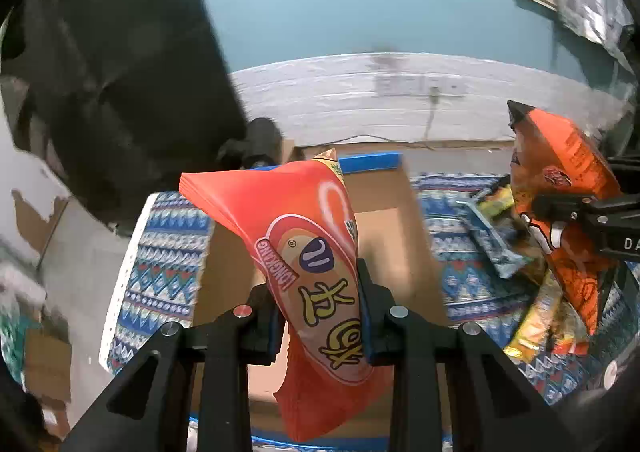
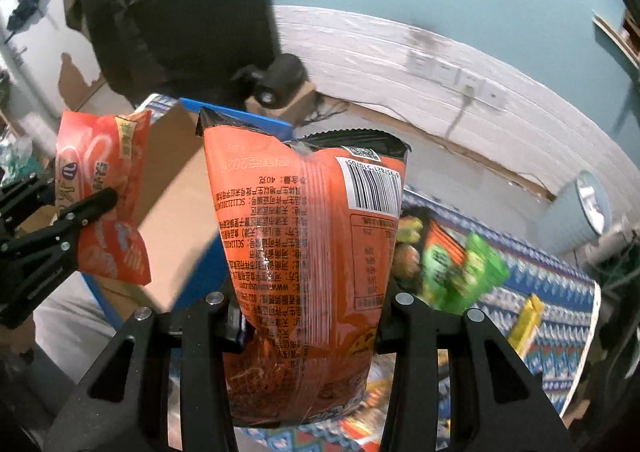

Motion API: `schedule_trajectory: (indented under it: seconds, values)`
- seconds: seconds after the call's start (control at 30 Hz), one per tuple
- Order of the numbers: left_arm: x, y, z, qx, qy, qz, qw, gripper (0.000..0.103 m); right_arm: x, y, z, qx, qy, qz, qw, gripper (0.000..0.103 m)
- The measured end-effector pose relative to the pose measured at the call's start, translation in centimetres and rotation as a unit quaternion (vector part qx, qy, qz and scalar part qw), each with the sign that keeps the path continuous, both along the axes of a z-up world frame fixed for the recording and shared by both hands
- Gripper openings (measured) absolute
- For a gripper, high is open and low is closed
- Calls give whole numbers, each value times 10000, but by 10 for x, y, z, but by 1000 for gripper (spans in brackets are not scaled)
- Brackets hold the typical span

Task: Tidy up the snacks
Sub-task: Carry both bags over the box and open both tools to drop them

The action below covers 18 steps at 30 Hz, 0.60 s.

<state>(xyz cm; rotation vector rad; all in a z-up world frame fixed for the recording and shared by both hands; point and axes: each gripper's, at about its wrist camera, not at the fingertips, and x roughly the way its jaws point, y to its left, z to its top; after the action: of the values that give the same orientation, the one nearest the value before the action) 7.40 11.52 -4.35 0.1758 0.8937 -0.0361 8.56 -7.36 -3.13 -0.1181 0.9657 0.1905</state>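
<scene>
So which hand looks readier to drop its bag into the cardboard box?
Left, probably. Its red bag hangs right over the open box, while the right gripper's orange bag sits off to the side.

Black webcam (image 2: 280, 80) — wall socket (image 2: 472, 86) behind.

The worktop (image 1: 160, 252) wears a blue patterned cloth. An open cardboard box (image 1: 392, 220) sits ahead of the tool, snack packets (image 2: 460, 272) beside.
</scene>
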Motion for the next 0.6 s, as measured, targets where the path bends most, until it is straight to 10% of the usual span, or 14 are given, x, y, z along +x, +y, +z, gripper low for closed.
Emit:
schedule_trajectory:
  seconds: [0.6]
  values:
    - [21, 80, -46, -88, 527, 745, 9958, 30, 82, 120, -42, -165, 620, 725, 9953, 41]
